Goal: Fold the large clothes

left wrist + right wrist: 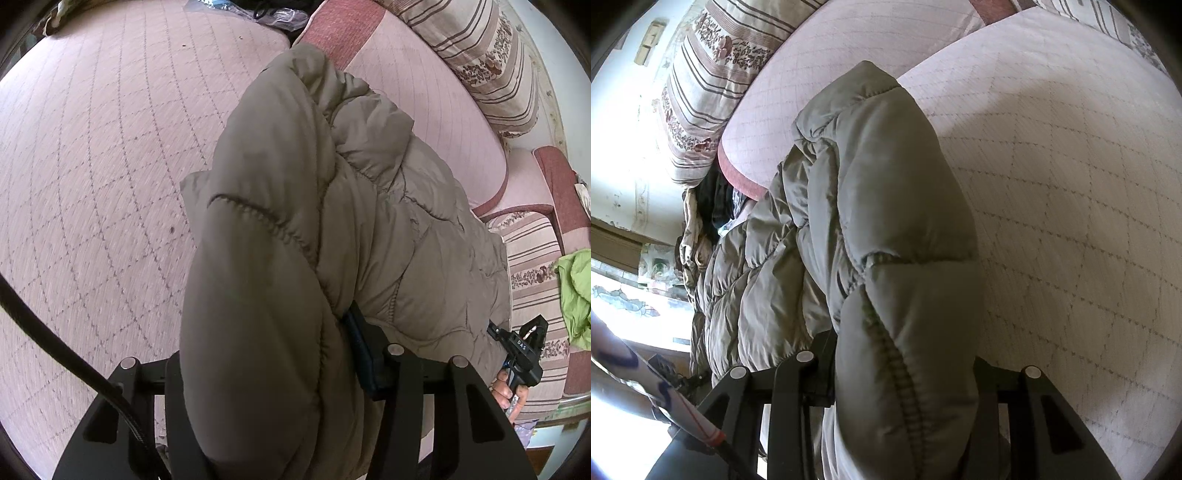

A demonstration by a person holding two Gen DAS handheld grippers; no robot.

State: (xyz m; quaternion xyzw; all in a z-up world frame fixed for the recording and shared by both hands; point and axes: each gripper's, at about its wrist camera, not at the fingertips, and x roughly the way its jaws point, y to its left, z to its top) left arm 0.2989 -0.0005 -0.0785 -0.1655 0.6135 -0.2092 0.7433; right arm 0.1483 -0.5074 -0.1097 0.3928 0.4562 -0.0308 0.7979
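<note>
Both tongs, my left tongs and right tongs, are clamped on bulky folds of the olive puffer jacket, which swallows their tips and blocks most of each view. It hangs from them over the pink quilted bed, with striped floral cushions on the far right and a green cloth cut off at the edge.
</note>
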